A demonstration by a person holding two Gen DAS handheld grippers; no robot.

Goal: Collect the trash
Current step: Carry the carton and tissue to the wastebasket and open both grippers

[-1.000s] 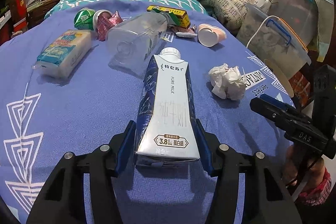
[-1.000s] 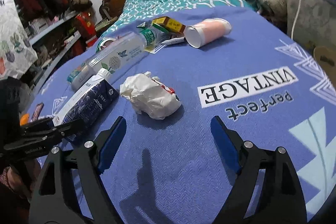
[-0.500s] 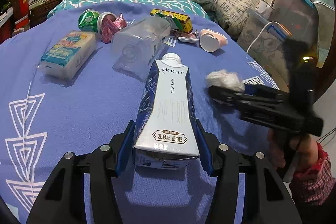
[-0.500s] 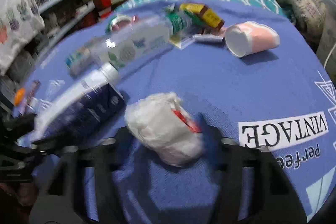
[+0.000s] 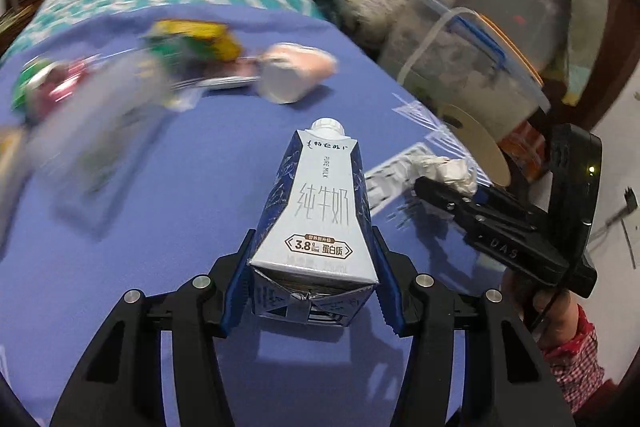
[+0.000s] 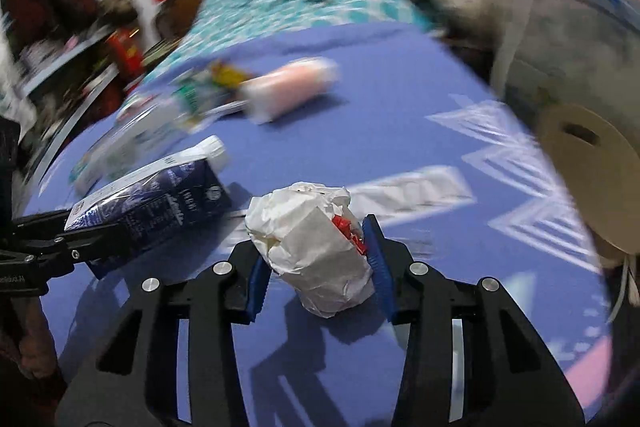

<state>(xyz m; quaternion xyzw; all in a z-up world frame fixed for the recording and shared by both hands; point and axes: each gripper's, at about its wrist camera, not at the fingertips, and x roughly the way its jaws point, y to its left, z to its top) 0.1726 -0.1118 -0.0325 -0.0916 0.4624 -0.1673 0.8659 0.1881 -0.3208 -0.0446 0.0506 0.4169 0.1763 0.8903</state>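
Both tongs loaded, 2 pieces of trash in hand

The left tongs (image 5: 312, 279) are clamped on the base of a blue-and-white milk carton (image 5: 320, 215) at frame centre, and the right tongs (image 6: 316, 267), whose jaws have just been closing, now pinch a crumpled white paper wad (image 6: 316, 247) with a red scrap in it, low in the right wrist view. The step in hand looks like carrying both off the blue bedsheet (image 5: 160, 227); the next move calls for a bin, which neither view shows. The left wrist view shows the carton's printed face and a checked sleeve (image 5: 576, 363) at lower right; the right wrist view shows the carton's dark side at left and a pink cup (image 6: 292, 91) lying blurred above, trash not yet collected.
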